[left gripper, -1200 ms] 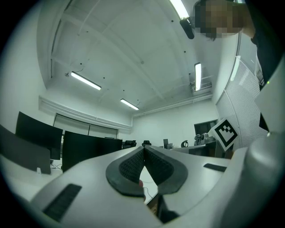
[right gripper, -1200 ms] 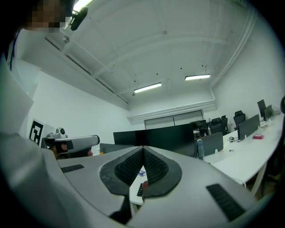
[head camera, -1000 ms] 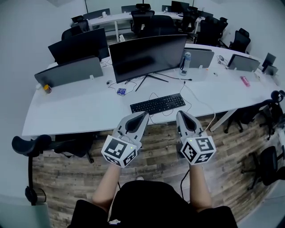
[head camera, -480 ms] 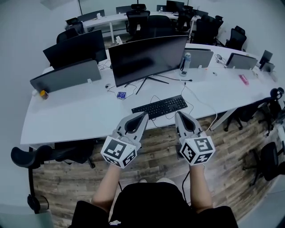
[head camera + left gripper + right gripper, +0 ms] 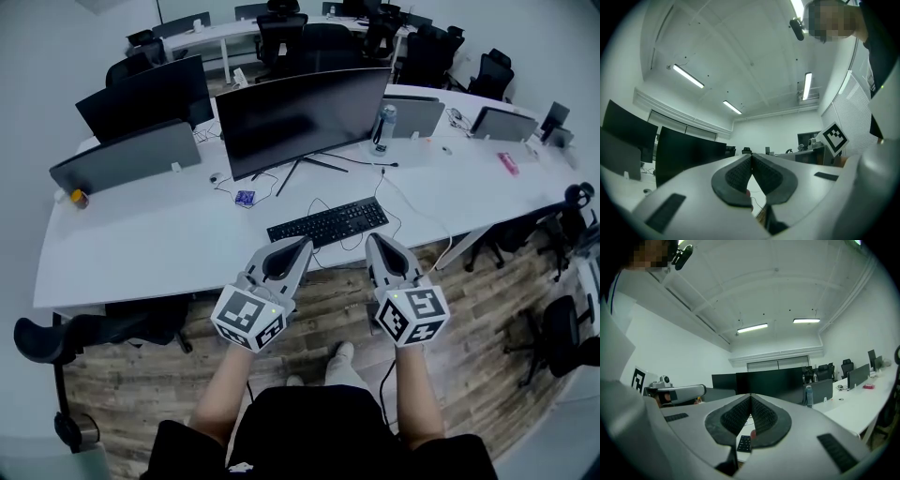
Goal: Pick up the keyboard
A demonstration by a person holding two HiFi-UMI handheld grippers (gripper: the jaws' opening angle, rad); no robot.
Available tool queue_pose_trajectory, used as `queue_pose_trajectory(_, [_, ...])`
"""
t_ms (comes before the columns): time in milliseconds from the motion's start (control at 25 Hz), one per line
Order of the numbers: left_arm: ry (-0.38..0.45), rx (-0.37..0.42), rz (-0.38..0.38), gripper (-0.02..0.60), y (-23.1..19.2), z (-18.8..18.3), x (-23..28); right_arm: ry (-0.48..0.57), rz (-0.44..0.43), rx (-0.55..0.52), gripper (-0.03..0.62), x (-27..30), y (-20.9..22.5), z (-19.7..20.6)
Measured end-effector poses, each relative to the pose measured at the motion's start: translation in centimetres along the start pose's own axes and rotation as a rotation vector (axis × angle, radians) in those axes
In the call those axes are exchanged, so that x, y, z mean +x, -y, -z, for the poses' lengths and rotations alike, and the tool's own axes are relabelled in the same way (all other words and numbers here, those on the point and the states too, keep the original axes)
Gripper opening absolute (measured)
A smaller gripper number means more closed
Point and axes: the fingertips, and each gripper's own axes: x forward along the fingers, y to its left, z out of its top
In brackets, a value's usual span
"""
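Just ahead of both closed jaws lies the keyboard (image 5: 327, 223).

Matt plastic keyboard (image 5: 327, 222); smooth, perhaps laminate, desk (image 5: 141, 244).

The white desk (image 5: 159, 239) carries a black keyboard (image 5: 328, 222), a curved monitor (image 5: 300, 117) and a bottle (image 5: 381, 127).

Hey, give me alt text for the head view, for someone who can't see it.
A person holds two shut, empty tools side by side, the left tool and right tool pointing at a black keyboard that lies untouched on a long white desk. Behind the keyboard stands a large dark monitor.
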Motion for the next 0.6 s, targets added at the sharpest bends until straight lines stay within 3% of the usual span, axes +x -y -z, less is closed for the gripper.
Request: queue_pose_trajectory(600, [-0.020,0.018,-0.047,0.003,-1.4,1.2,6.5,-0.004,-0.065,0.021,0.006,4.0,5.3,0.0])
